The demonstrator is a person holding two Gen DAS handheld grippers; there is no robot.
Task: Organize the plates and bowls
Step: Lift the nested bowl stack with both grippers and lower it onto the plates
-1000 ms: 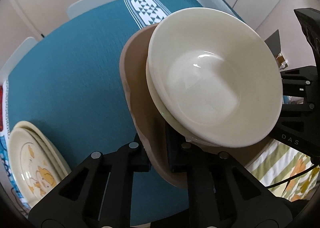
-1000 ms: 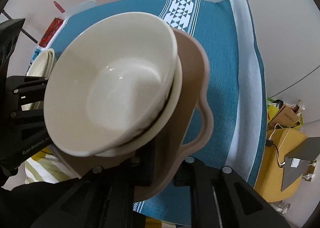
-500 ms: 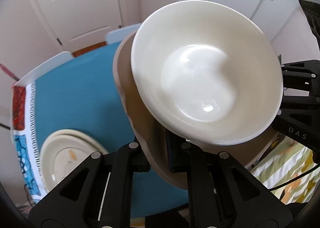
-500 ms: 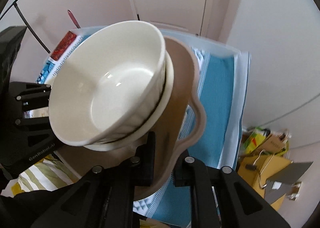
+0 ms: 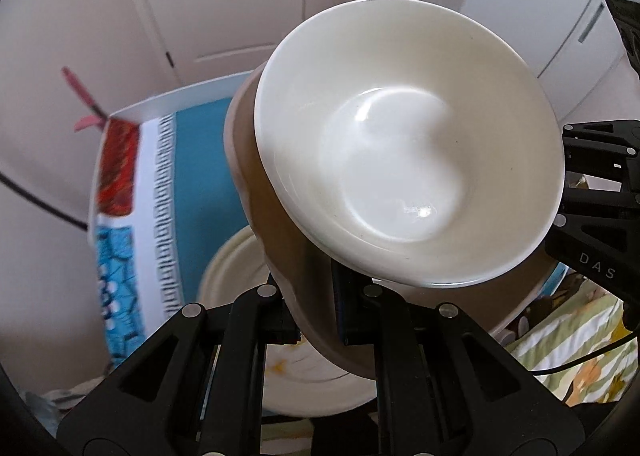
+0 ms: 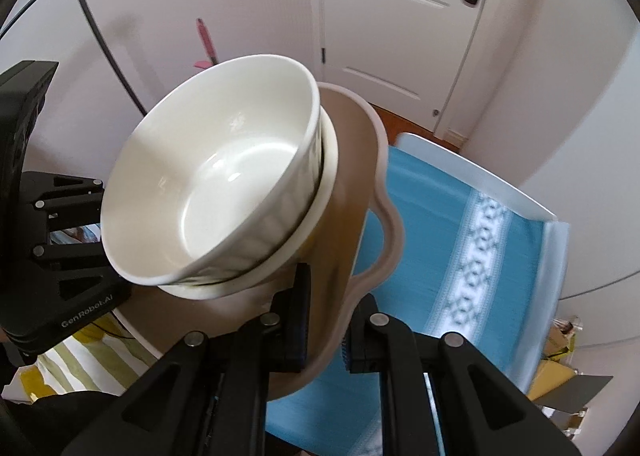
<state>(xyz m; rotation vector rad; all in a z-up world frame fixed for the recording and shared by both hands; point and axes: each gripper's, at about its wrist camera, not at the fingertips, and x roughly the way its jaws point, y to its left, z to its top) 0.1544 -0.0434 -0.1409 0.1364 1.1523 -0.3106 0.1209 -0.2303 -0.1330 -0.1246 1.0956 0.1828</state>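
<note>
Since the earlier frames, the brown tray [image 5: 280, 240] with its stacked white bowls [image 5: 408, 184] has been lifted higher above the desk [image 6: 460, 256], so that the door [image 6: 400, 16] and walls now fill the upper background, and the cream plates [image 5: 236, 276] are now seen directly beneath the tray in the left wrist view. The left hand-held gripper [image 5: 316, 316] is clamped on the near rim of the tray, with its pads pressed against both faces of the rim. The right hand-held gripper [image 6: 324, 332] is clamped on the opposite rim, beside the looped handle [image 6: 388, 240]. The tray is held tilted between the two. Two bowls are nested on it, the upper one seated in the lower one [image 6: 320, 200]. The desk is covered by a teal cloth [image 6: 440, 296] with a white patterned band.
</note>
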